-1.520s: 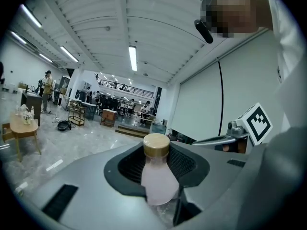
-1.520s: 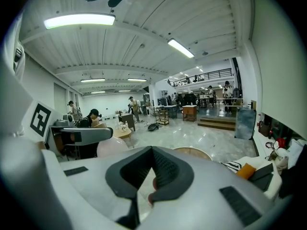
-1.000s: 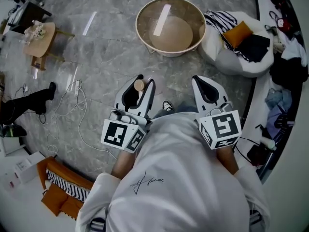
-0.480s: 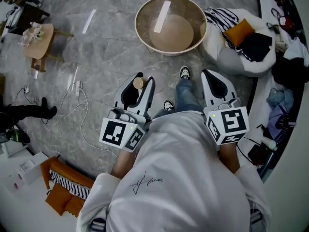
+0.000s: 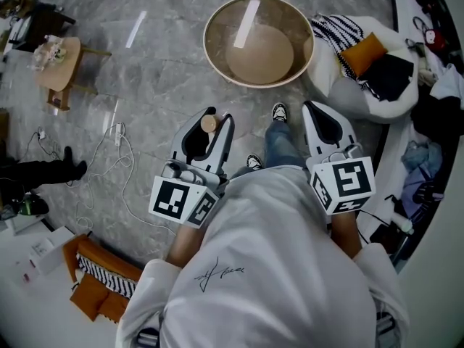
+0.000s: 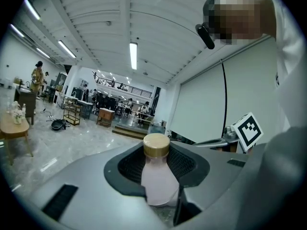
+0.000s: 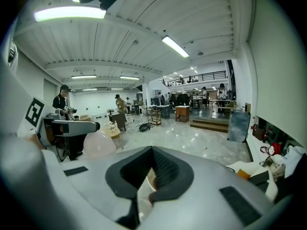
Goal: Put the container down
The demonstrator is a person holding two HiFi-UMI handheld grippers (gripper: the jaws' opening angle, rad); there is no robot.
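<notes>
A small pale pink bottle (image 6: 157, 181) with a gold cap (image 6: 156, 145) stands upright between the jaws of my left gripper (image 6: 158, 164), which is shut on its body. In the head view the left gripper (image 5: 208, 135) is held above the marble floor at waist height, and the cap (image 5: 209, 124) shows at its tip. My right gripper (image 5: 325, 124) is level with it on the other side of the person's body. Its jaws meet with nothing between them in the right gripper view (image 7: 150, 178).
A round glass-topped table (image 5: 217, 13) stands ahead on the floor. A white beanbag (image 5: 348, 93) with an orange cushion (image 5: 361, 51) lies to its right. A small wooden side table (image 5: 54, 64) and loose cables (image 5: 109, 158) are on the left, an orange chair (image 5: 90, 256) behind.
The right gripper has moved forward and a little right. A foot has stepped forward between the grippers. The left gripper keeps hold of the bottle and has barely moved.
</notes>
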